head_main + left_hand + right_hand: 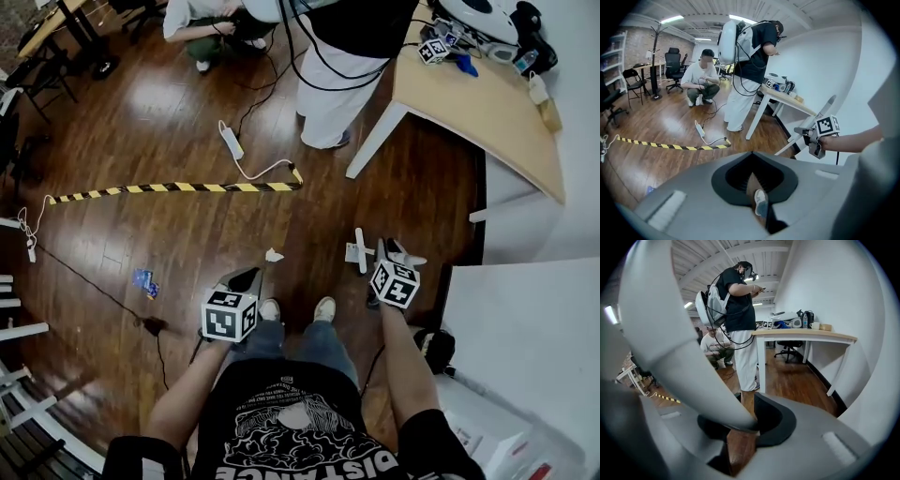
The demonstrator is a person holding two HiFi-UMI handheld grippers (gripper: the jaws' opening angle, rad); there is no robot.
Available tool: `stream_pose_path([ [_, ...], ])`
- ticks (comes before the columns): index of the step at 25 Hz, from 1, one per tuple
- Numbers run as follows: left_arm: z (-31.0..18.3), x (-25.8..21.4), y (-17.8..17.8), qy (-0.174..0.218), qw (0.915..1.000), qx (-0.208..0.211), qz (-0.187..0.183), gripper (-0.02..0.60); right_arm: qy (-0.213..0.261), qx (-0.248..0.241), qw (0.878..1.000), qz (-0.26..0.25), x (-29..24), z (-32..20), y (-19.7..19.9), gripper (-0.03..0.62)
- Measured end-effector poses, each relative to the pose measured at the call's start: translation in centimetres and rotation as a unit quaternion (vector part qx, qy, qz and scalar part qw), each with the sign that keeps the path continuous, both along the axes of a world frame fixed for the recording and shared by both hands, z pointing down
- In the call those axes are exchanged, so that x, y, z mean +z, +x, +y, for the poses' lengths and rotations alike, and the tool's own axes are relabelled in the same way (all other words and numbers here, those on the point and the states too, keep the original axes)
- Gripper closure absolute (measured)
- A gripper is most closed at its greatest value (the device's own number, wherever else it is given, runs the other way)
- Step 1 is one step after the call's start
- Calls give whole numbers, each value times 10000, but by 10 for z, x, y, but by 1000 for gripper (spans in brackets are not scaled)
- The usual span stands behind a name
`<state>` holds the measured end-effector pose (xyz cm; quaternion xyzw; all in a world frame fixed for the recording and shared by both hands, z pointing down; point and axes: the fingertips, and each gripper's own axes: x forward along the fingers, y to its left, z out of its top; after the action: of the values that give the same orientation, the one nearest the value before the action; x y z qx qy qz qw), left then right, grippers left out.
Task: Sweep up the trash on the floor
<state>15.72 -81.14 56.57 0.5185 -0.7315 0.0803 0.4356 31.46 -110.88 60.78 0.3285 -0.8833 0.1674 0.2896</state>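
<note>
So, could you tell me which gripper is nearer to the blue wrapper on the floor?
Left. The left gripper hangs just right of the blue wrapper; the right gripper, holding a white handle, is much farther right.

Floor: dark, glossy wood boards.
Trash: 1 white paper scrap; 1 blue wrapper, well apart.
Striped tape: 1 yellow-black line.
Power strip: 1, white.
</note>
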Motion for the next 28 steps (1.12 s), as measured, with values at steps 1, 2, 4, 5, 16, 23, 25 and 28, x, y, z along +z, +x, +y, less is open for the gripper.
stream_pose_path([
  [1, 6, 0, -2, -63, 10000, -50, 1, 575, -55, 4, 10000, -49, -1, 6, -6, 513],
  [2, 10, -1, -3, -112, 9999, -97, -7, 575, -107, -5, 9999, -109, -3, 11, -13, 511],
  [4, 15, -3, -2, -165, 9997, -183, -28, 575, -193, -66, 9995, -239, -7, 23, -25, 508],
  [5, 17, -3, 0, -179, 9996, -230, -28, 575, -229, -108, 9992, -293, -8, 30, -29, 507],
  [16, 26, -9, 0, -194, 9979, -616, -51, 575, -535, -634, 9946, -618, -17, 84, -66, 505],
  [23, 87, 1, -33, -78, 9953, -963, 79, 575, -457, -1041, 9926, -435, -15, 139, -114, 500],
  [25, 109, 1, -46, -5, 9947, -1015, 147, 575, -506, -1002, 9928, -422, -15, 156, -127, 502],
  [28, 150, 1, -70, 102, 9940, -1060, 248, 575, -515, -940, 9935, -372, -15, 187, -152, 508],
])
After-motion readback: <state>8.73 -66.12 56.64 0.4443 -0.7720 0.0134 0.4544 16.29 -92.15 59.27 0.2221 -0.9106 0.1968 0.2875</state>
